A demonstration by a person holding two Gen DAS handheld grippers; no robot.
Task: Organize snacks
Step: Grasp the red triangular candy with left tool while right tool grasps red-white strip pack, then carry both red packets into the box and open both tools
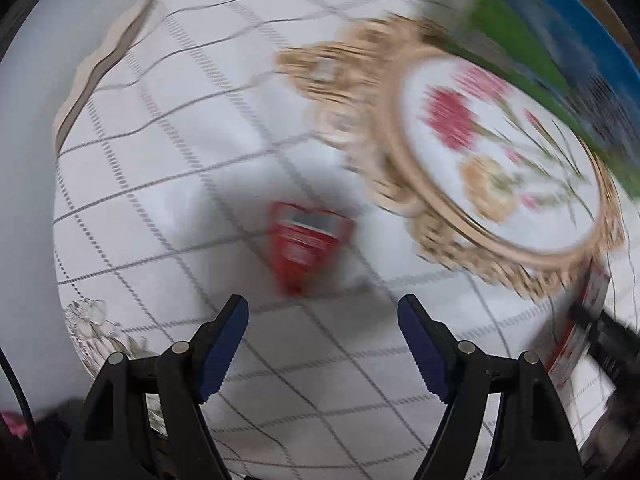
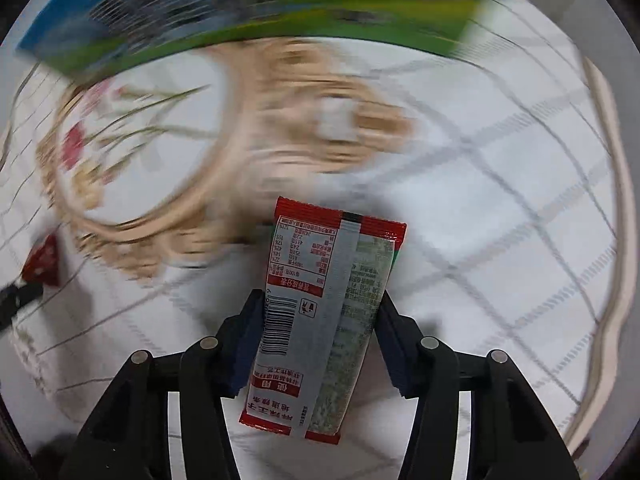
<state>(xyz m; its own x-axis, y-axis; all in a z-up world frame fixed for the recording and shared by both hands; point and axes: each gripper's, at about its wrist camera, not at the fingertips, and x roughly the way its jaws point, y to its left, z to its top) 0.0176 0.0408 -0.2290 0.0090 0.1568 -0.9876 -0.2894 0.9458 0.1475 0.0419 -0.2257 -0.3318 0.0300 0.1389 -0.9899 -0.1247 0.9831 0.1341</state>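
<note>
On the left, the left gripper [image 1: 323, 312] points down at a white tablecloth [image 1: 168, 184] crossed by thin grey grid lines; its two blue-padded fingers [image 1: 224, 344] stand well spread with nothing between them and touch nothing. Just beyond their tips a small red snack packet [image 1: 306, 246] lies alone on the cloth, blurred by motion. To the right of that packet sits a round plate [image 1: 516, 276] with a lacy golden rim and painted red and yellow flowers in its white centre; nothing can be seen lying in it. Behind the plate, at the far right, is a blue and green box [image 1: 532, 56], too smeared to read. At the right, the right gripper [image 2: 319, 312] also points down, and its jaws are pinching a red and silver snack packet [image 2: 320, 312] by its long edges, printed back facing the camera with a barcode and a nutrition table. The packet is held above the cloth, just to the right of the plate's rim. In this right wrist view the other red packet [image 2: 43, 261] shows at the far left edge, beside the plate.
</note>
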